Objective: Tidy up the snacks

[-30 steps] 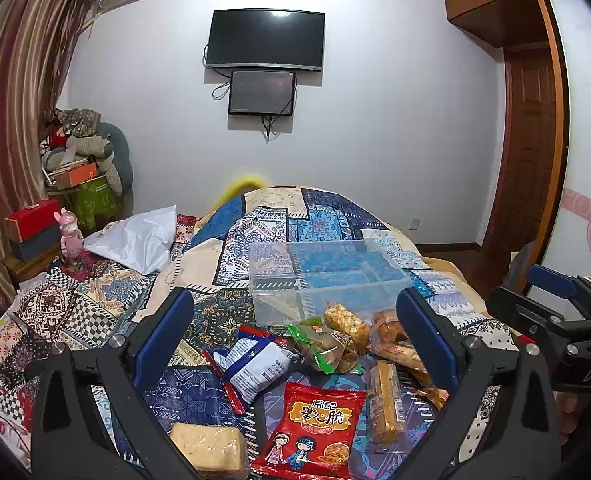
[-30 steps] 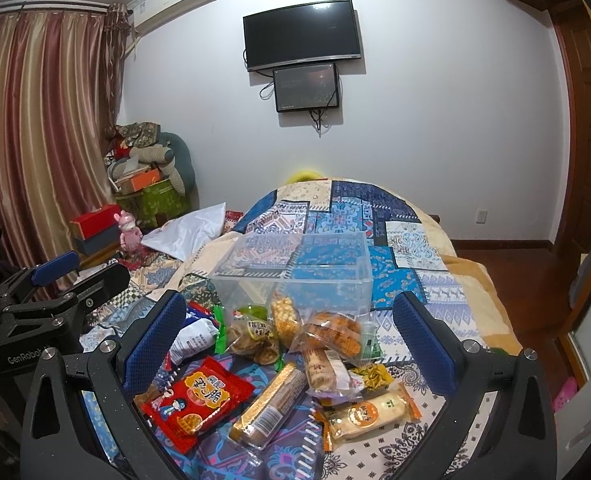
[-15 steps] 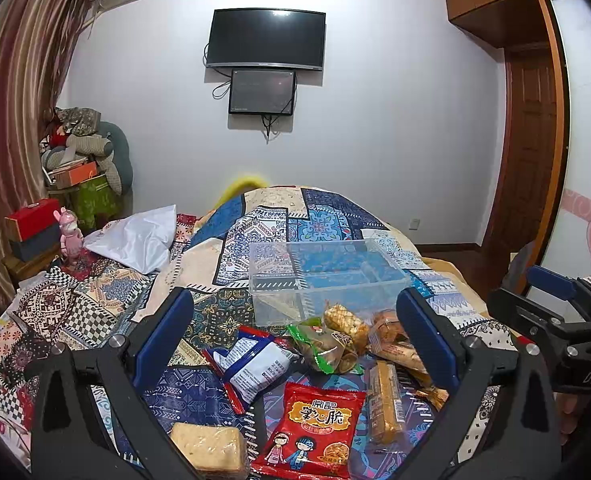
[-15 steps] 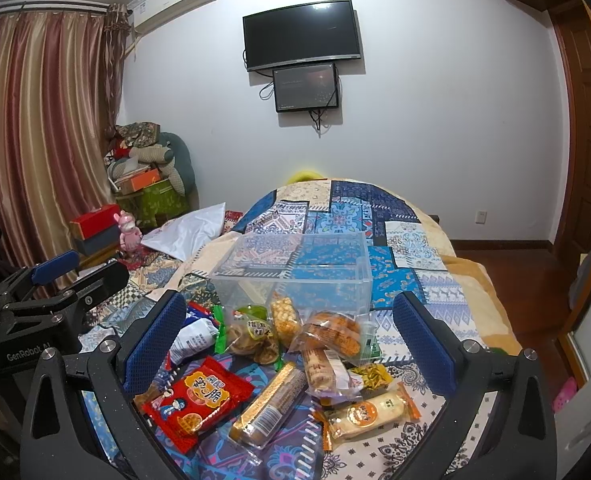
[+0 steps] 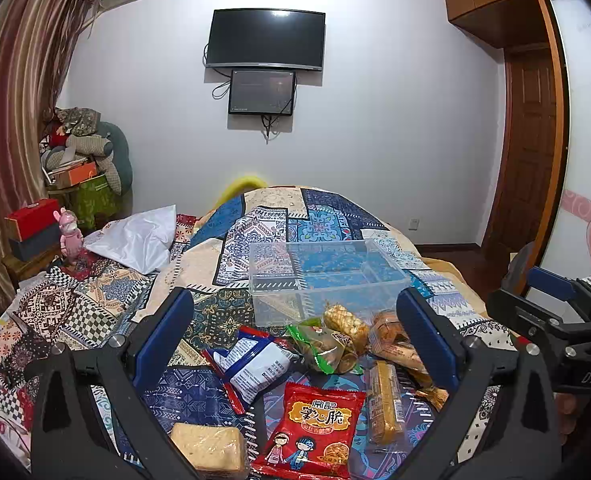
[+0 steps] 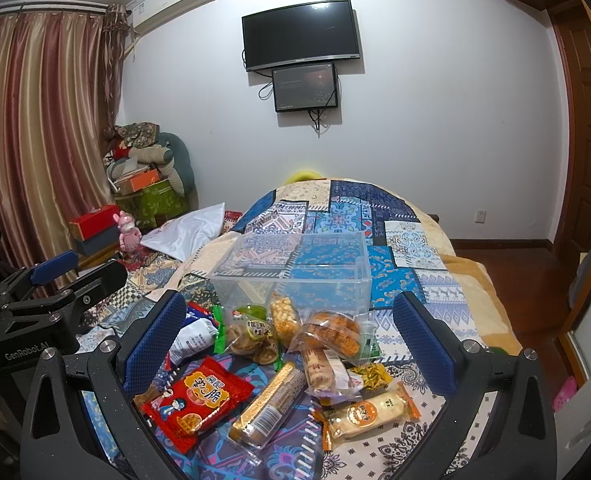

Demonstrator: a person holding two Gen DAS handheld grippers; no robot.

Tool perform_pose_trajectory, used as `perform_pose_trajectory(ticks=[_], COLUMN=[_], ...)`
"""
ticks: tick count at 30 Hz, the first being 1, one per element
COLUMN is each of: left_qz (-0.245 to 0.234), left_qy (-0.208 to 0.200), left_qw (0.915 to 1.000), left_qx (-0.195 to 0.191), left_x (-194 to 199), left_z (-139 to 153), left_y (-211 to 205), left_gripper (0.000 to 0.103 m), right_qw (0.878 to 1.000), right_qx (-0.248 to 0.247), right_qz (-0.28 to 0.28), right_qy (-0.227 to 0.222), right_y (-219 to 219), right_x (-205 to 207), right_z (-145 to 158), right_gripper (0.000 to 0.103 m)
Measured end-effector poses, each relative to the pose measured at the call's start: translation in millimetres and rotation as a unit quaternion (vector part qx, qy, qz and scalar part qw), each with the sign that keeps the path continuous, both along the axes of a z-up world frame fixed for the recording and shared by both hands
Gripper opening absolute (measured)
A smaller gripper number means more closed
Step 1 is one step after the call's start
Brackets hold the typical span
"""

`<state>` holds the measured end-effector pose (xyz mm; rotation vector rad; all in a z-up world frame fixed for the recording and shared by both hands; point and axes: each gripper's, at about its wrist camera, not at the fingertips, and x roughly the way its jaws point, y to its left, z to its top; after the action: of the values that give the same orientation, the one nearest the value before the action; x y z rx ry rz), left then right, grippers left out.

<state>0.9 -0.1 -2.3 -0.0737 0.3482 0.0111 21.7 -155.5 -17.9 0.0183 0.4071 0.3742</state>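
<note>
Bedspread (image 6: 411, 240), patchwork blue and cream, covers the whole bed and carries everything. Clear plastic bin (image 6: 295, 276) sits mid-bed as my landmark; it looks empty, so by my reading sorting has not begun and every packet is left to move.

Snack pile lies just in front of the bin, on the near side:
- red noodle-snack packet (image 6: 197, 398), nearest and toward the left
- long wrapped biscuit bar (image 6: 269, 406) beside it
- orange-trimmed cake packet (image 6: 369, 414) to the right
- green-edged bag (image 6: 249, 332) and puffed-rice bar (image 6: 285, 320), touching or almost touching the bin's front wall
- blue-and-white pouch (image 5: 255, 364) left of the bin's near corner
- pale wafer block (image 5: 209, 450), farthest from the bin

Left gripper (image 5: 295, 340) and right gripper (image 6: 289, 344) both hover above the pile, jaws spread wide, nothing between them.

Room beyond the bin: wall-mounted television (image 6: 301, 34), striped curtains (image 6: 35, 140) far left, wooden door (image 5: 531, 152) far right.
</note>
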Motion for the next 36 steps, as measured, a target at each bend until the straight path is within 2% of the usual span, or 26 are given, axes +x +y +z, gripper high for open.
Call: perform_pose_trajectory(ticks=[8,16,18,20,22,25,29,32,36], left_qz=[-0.006,-0.013,-0.009,-0.008,-0.007,-0.001,0.004,0.008,0.014], left_qy=[0.006,0.041,0.049,0.061,0.075,0.098,0.138,0.163,0.202], left_qw=[0.9999,0.9990,0.9988,0.9981,0.9972,0.9951,0.9904,0.9867,0.9792], left_qx=[-0.005,-0.008,-0.004,-0.001,0.001,0.004,-0.003,-0.006,-0.012], left_x=[1.4,10.4,11.2,12.5,14.4,17.0,19.7,20.9,21.4], left_z=[0.4,-7.0,-11.1,-16.4,-21.2,-31.1,-47.5,-58.8,-78.9], left_y=[3.1,13.8,18.1,23.7,29.5,40.7,59.7,69.6,81.8], left_gripper=[0.103,0.102,0.100,0.091,0.087,0.082,0.079,0.079,0.079], right_qw=[1.000,1.000,0.999,0.999,0.998,0.996,0.992,0.989,0.984], right_qx=[-0.003,-0.002,-0.003,-0.007,-0.012,-0.026,-0.024,-0.030,-0.039], right_qz=[0.001,-0.002,-0.004,-0.006,-0.006,-0.009,-0.006,-0.011,-0.015], right_qy=[0.000,0.028,0.036,0.047,0.058,0.081,0.126,0.145,0.171], right_y=[0.0,-3.6,-6.2,-8.4,-9.1,-9.5,-17.1,-22.2,-31.5], right_x=[0.1,6.9,10.0,13.5,16.2,21.0,31.6,33.8,36.0], right_z=[-0.2,-7.7,-10.6,-14.2,-18.4,-27.8,-44.9,-53.9,-67.2], right_gripper=[0.103,0.103,0.103,0.103,0.100,0.087,0.084,0.077,0.077])
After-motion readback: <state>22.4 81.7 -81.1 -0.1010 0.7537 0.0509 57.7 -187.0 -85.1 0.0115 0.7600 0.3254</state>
